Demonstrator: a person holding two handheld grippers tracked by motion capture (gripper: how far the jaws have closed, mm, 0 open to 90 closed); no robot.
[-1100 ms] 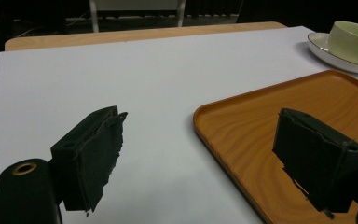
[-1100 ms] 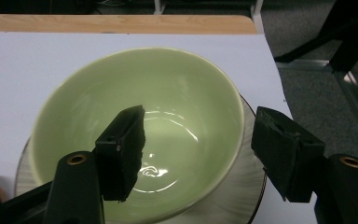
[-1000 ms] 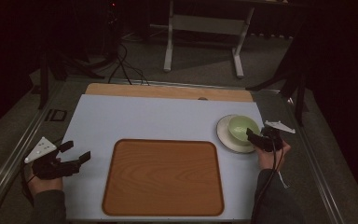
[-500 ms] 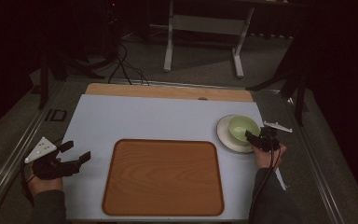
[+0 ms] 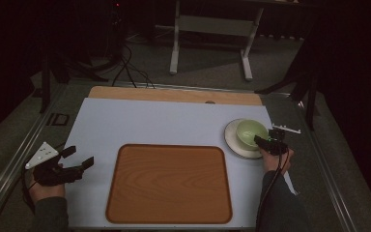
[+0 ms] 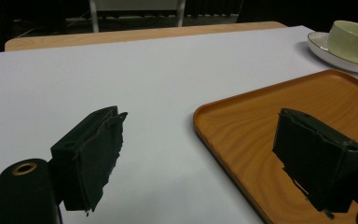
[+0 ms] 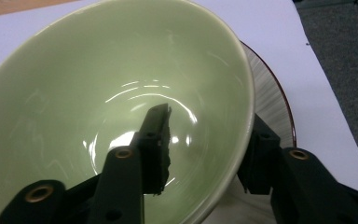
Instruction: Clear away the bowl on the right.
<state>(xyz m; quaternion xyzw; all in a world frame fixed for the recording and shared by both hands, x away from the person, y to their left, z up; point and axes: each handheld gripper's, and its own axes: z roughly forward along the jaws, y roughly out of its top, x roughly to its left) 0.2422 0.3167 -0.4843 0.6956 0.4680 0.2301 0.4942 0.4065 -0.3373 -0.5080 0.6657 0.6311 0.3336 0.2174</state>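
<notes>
A pale green bowl (image 5: 251,131) sits on a white plate (image 5: 232,140) at the table's right side. My right gripper (image 5: 260,141) stands open astride the bowl's near rim. In the right gripper view one jaw is inside the bowl (image 7: 98,70) and the other is outside it, above the plate (image 7: 270,98), with a gap between the inner jaw and the wall. A wooden tray (image 5: 169,183) lies bare in the middle front. My left gripper (image 5: 81,156) hovers open left of the tray with nothing between its jaws. Ahead of it I see the tray (image 6: 279,112) and the bowl (image 6: 352,42).
A white mat (image 5: 149,121) covers the table, with a wooden strip (image 5: 174,94) along its far edge. A small white piece (image 5: 286,128) lies right of the plate. Beyond the table are a white stand (image 5: 210,24) and floor cables (image 5: 125,67).
My right gripper has edged a little left and forward over the bowl's rim. The left gripper has stayed where it was.
</notes>
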